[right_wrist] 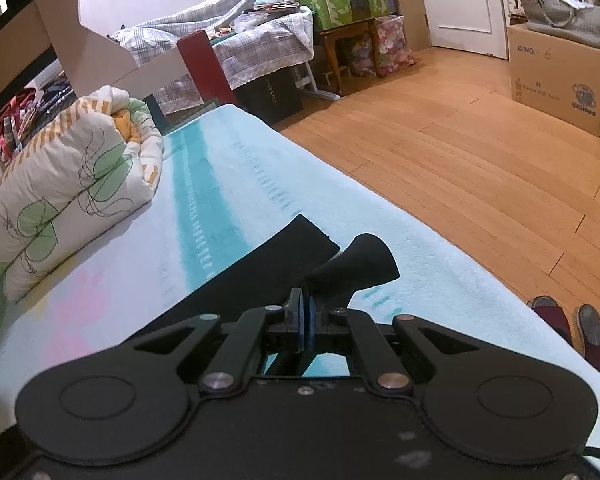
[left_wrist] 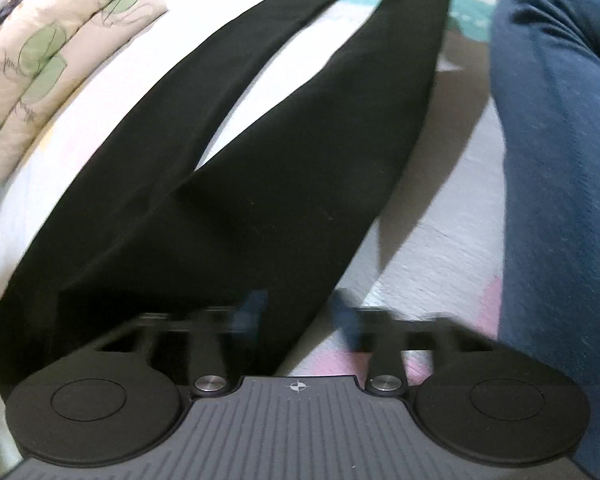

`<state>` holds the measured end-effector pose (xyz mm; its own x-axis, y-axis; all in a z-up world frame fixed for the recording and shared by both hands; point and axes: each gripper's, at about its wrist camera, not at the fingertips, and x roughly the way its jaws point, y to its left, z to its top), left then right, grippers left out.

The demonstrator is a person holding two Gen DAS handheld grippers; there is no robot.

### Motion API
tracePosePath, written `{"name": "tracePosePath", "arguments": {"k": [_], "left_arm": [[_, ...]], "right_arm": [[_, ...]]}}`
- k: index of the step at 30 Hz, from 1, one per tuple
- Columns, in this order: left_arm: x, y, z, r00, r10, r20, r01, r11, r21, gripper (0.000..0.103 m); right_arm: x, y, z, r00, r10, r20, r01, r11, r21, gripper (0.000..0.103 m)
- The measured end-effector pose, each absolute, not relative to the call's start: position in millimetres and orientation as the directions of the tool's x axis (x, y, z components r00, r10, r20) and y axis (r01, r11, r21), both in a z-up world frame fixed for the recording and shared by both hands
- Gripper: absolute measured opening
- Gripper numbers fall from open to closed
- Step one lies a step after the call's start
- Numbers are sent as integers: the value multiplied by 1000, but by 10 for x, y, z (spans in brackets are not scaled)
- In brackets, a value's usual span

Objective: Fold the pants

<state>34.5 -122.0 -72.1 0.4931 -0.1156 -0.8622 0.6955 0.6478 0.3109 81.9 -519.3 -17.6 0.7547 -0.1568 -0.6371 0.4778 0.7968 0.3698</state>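
Observation:
Black pants (left_wrist: 284, 176) lie flat on the pale bed blanket (left_wrist: 440, 240), their two legs running away from the left wrist camera. My left gripper (left_wrist: 300, 312) is open, its blurred blue-padded fingers (left_wrist: 256, 310) straddling the near right edge of the pants at the waist end. In the right wrist view my right gripper (right_wrist: 302, 320) is shut on the cuff end of one pant leg (right_wrist: 360, 268), which bunches up above the fingers. The other leg's cuff (right_wrist: 284, 252) lies flat on the blanket (right_wrist: 228, 184) just to its left.
A rolled floral quilt (right_wrist: 68, 184) lies along the left of the bed, also in the left wrist view (left_wrist: 40, 60). The person's blue-clad knee (left_wrist: 556, 160) is at right. The bed edge drops to a wooden floor (right_wrist: 480, 152) with slippers (right_wrist: 580, 336) and a cardboard box (right_wrist: 560, 80).

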Motion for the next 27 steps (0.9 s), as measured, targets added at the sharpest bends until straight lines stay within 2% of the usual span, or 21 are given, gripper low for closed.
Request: {"name": "tracePosePath", "arguments": {"k": [7, 12, 27], "left_arm": [[635, -972, -302, 583, -166, -796, 577, 773, 261, 3], [883, -882, 65, 605, -202, -770, 572, 783, 244, 3], [1696, -834, 22, 471, -279, -837, 680, 719, 142, 3]], "right_arm": [[782, -5196, -222, 741, -174, -649, 474, 819, 322, 4], [829, -5233, -277, 726, -186, -662, 485, 821, 301, 4], [1685, -5254, -661, 659, -197, -726, 525, 812, 256, 4]]}}
